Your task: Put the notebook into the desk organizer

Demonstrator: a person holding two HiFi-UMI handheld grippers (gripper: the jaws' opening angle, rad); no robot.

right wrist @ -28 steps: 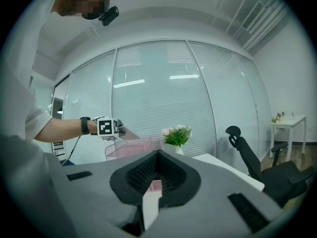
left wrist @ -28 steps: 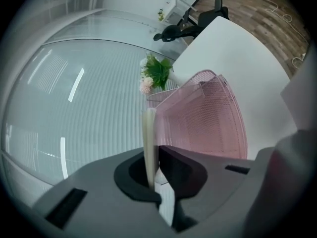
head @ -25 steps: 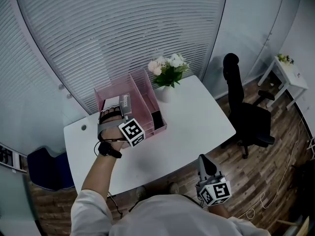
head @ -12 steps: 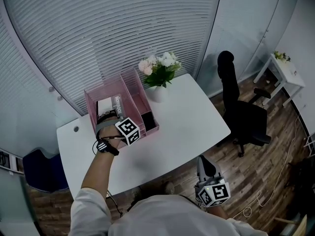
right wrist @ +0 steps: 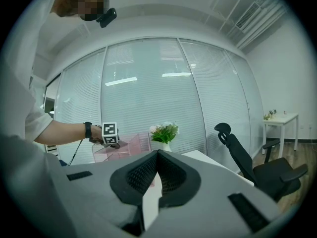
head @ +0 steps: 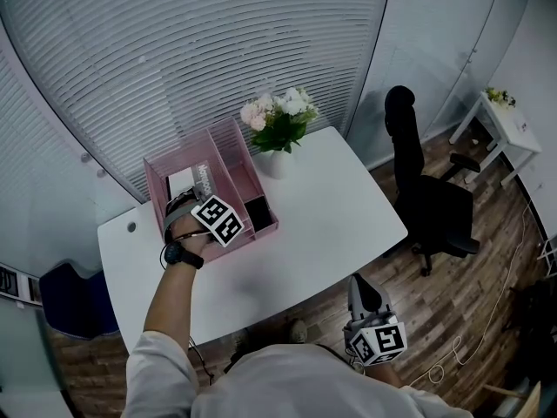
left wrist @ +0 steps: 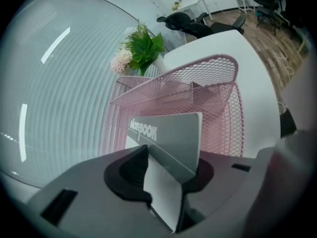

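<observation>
The pink mesh desk organizer [head: 157, 174] stands at the back left of the white desk [head: 339, 225]. A grey notebook [head: 205, 182] stands upright in its left compartment. My left gripper [head: 187, 200] reaches down into that compartment. In the left gripper view the notebook [left wrist: 171, 130] sits between the jaws of the left gripper [left wrist: 166, 155], which are opening, with a dark gap beside it and the organizer's mesh wall [left wrist: 208, 83] behind. My right gripper [head: 364, 290] hangs low off the desk's front edge. Its jaws [right wrist: 157, 155] are shut and hold nothing.
A white vase of flowers [head: 278, 120] stands just right of the organizer. A dark item [head: 258, 209] lies in the organizer's right compartment. A black office chair [head: 426, 190] is at the desk's right end, with a small white side table [head: 505, 129] beyond. Blinds line the back wall.
The left hand and its marker cube have tilted a little over the left compartment, with the notebook lower in it. The right gripper has stayed where it was.
</observation>
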